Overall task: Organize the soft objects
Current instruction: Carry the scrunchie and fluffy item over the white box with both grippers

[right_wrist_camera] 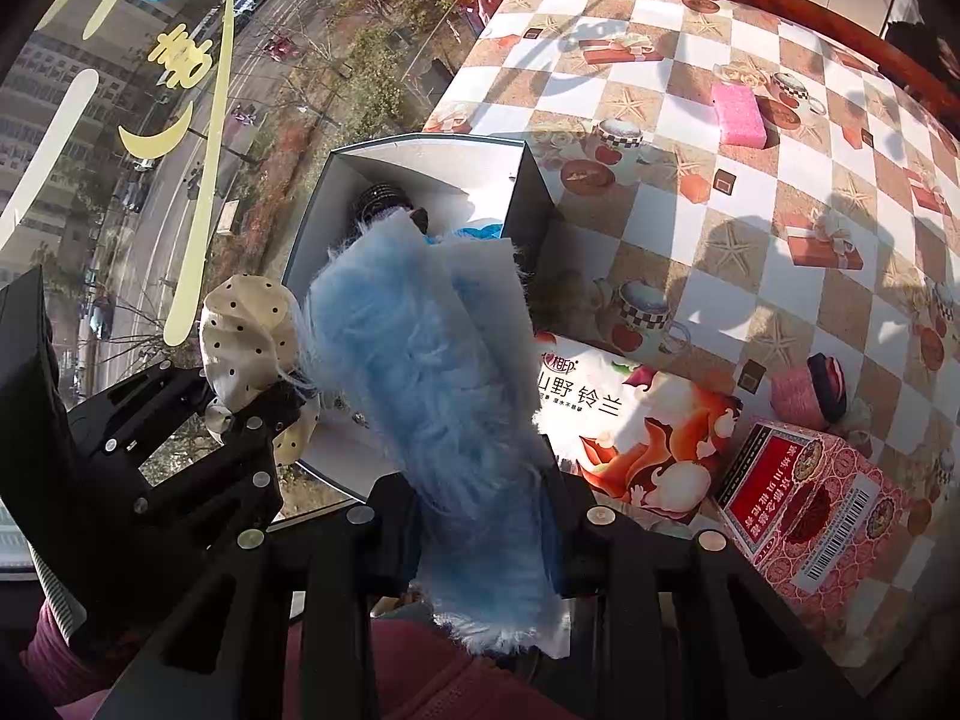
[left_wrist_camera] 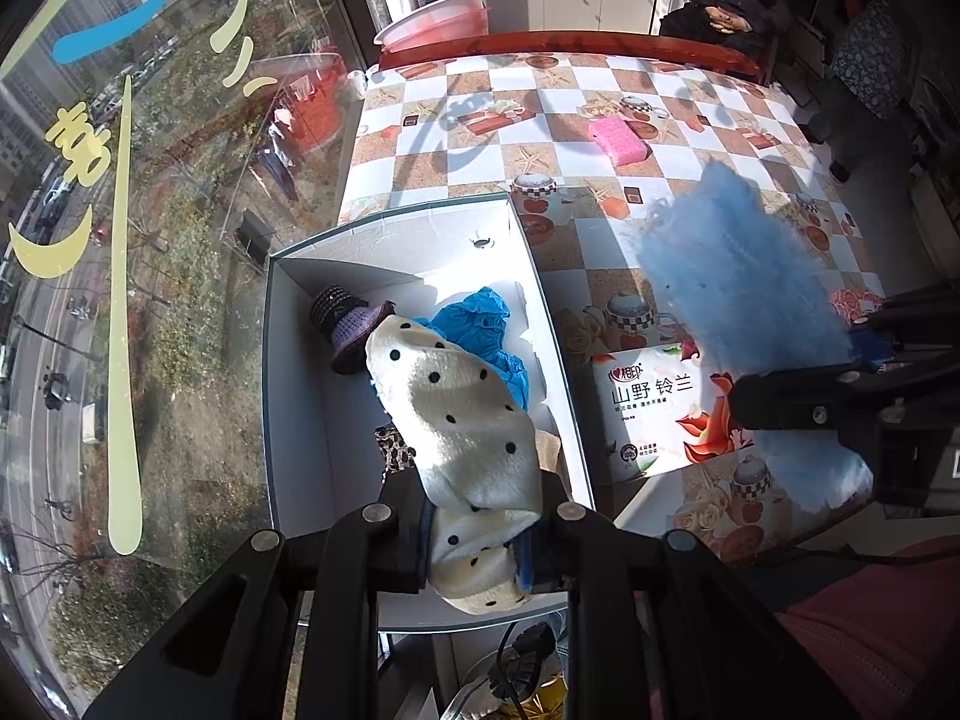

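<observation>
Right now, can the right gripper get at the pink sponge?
Probably not yet: the right gripper is shut on the fluffy blue cloth, so no free jaws. The pink sponge lies uncovered on the far tablecloth, with nothing over it.

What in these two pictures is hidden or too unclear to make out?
- Left wrist view: the polka-dot sock covers part of the white box floor.
- Right wrist view: the fluffy blue cloth blocks most of the box interior.
- Both views: gripper pads are buried in fabric.
</observation>
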### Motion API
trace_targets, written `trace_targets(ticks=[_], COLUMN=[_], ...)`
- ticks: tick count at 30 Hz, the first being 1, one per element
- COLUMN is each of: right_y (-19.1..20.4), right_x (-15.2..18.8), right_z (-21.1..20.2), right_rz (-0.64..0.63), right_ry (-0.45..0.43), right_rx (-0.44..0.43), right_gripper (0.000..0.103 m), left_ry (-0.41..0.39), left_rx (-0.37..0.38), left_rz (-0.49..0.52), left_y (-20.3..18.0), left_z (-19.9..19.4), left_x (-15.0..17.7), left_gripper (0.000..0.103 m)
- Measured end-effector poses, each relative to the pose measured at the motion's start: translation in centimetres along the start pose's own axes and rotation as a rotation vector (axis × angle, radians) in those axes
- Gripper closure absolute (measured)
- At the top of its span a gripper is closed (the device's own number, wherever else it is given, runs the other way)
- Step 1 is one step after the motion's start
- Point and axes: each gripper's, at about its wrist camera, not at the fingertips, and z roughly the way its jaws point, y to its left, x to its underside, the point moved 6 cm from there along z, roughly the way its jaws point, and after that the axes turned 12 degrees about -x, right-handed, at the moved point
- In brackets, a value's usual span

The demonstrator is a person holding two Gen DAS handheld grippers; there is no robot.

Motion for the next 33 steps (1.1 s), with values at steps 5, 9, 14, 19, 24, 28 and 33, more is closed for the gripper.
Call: trace_targets(ticks=[5,9,14,19,24,28,33], right_y=[0.1,0.2,0.5,0.8,1.1,1.5,1.9], right_x=[0.1,0.1,0.1,0.1,0.0,-0.2,-0.3], right_z=[0.0,0.0,0.1,0.4,0.7,0.9,1.3], right_rz=[-0.003,-0.007,-0.016,-0.029,-0.046,-0.065,-0.083], right_ry=[0.002,0.002,0.007,0.016,0.026,0.035,0.041], right_rx=[0.001,0.003,0.005,0.010,0.017,0.030,0.037], right_gripper=[0.072,0.072,0.072,0.072,0.072,0.072,0.072], left_ry=[-0.002,0.000,0.007,0.012,0.019,0.033,0.047], left_rx=[0.000,-0.001,-0.001,0.002,0.008,0.011,0.005], left_rz=[0.005,0.003,-0.006,-0.021,-0.055,-0.087,-0.118], left_y=[0.0,0.0,0.2,0.4,1.2,1.8,2.6], left_z=[-0.1,-0.1,0.1,0.3,0.6,1.3,1.8], left_x=[0.0,0.1,0.2,0.4,0.7,1.0,1.6], left_gripper=[0.081,0.081,0.081,0.081,0.081,0.081,0.081])
